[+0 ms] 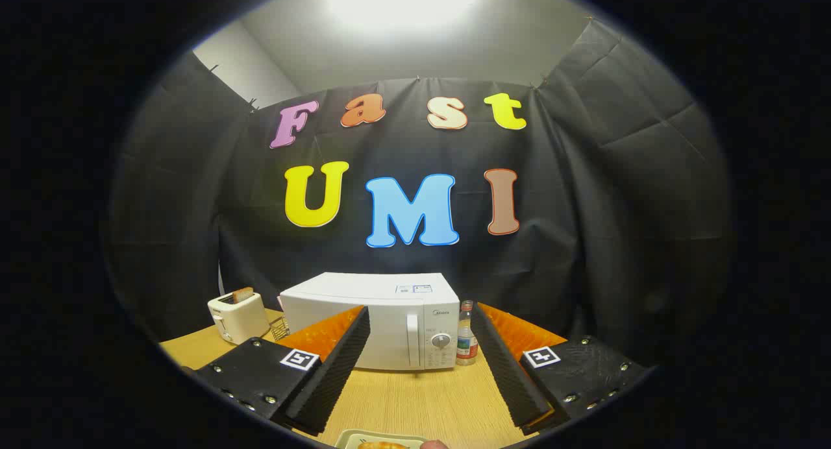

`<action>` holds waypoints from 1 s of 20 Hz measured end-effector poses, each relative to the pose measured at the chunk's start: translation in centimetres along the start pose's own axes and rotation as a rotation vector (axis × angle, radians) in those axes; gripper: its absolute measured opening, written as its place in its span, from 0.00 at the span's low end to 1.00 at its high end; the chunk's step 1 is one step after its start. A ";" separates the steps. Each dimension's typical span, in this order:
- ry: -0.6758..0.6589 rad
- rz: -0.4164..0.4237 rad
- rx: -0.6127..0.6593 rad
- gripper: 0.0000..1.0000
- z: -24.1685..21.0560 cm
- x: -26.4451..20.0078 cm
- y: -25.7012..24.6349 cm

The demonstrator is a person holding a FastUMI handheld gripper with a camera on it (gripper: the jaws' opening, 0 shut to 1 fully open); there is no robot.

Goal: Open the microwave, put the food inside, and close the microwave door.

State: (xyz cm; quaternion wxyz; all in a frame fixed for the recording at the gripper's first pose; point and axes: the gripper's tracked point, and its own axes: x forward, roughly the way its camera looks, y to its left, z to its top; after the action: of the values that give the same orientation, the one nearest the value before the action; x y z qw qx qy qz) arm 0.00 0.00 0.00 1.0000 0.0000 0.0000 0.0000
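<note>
The hand-held gripper (421,364) is spread wide, holding nothing, above the table (415,397). A plate of food (383,442) lies just beneath its fingers. Beyond them stands the microwave (383,319), door shut and facing the fingers, long side crosswise, between a toaster (237,316) and a bottle (465,335).

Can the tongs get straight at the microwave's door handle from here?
Probably yes: the tongs are open, the handle lies beyond them, with bare table between; the bottle stands off to the side.
</note>
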 end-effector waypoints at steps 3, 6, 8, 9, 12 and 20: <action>0.012 -0.012 0.001 0.99 -0.3 0.8 -0.4; 0.021 -0.008 0.005 0.99 -0.7 1.4 -0.2; 0.027 -0.004 0.002 0.99 -0.8 1.7 -0.1; 0.028 -0.001 0.002 0.99 -0.9 1.9 0.0; 0.029 0.001 -0.002 0.99 -1.1 2.4 0.1; 0.043 0.009 -0.014 0.99 -1.8 3.0 0.4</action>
State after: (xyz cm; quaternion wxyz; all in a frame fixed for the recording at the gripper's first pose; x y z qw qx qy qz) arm 2.96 0.39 -1.78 0.9997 -0.0071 0.0217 0.0044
